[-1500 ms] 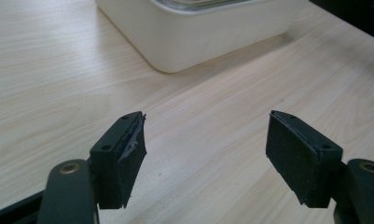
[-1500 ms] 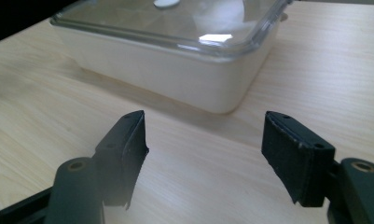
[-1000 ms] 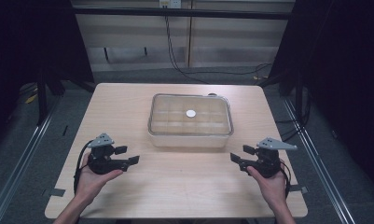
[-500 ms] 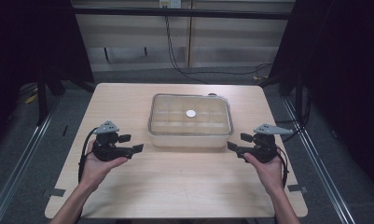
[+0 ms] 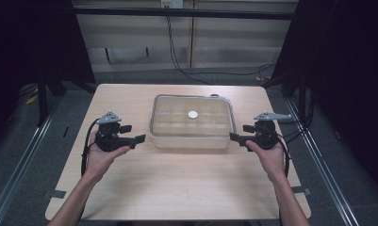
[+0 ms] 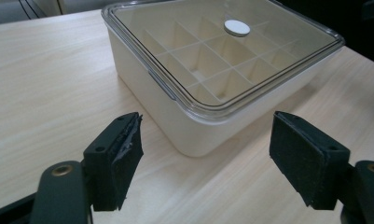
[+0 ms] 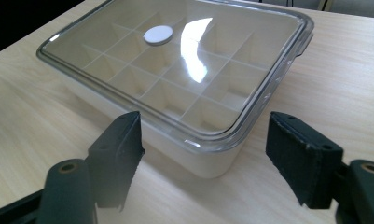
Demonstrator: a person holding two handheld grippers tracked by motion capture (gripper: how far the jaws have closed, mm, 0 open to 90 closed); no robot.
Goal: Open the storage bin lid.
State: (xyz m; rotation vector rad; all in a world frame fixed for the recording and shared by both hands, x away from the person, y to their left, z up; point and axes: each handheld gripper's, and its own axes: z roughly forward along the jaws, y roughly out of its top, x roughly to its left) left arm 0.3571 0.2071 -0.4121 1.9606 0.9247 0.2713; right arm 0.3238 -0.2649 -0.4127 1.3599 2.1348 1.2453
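Observation:
A cream box with a clear lid stands in the middle of the table. Dividers split its inside into several compartments, and a white round disc sits on the lid. My left gripper is open just left of the box's near left corner. In the left gripper view that corner lies between the wide-apart pads. My right gripper is open at the box's near right corner, which shows between its pads in the right gripper view. Neither touches the box.
The wooden table has bare room in front of the box and at both sides. Cables run across the floor behind it. Metal rails flank the table left and right.
Both grippers have moved forward and inward from the table's near side to the box's two near corners. Their jaws stay open.

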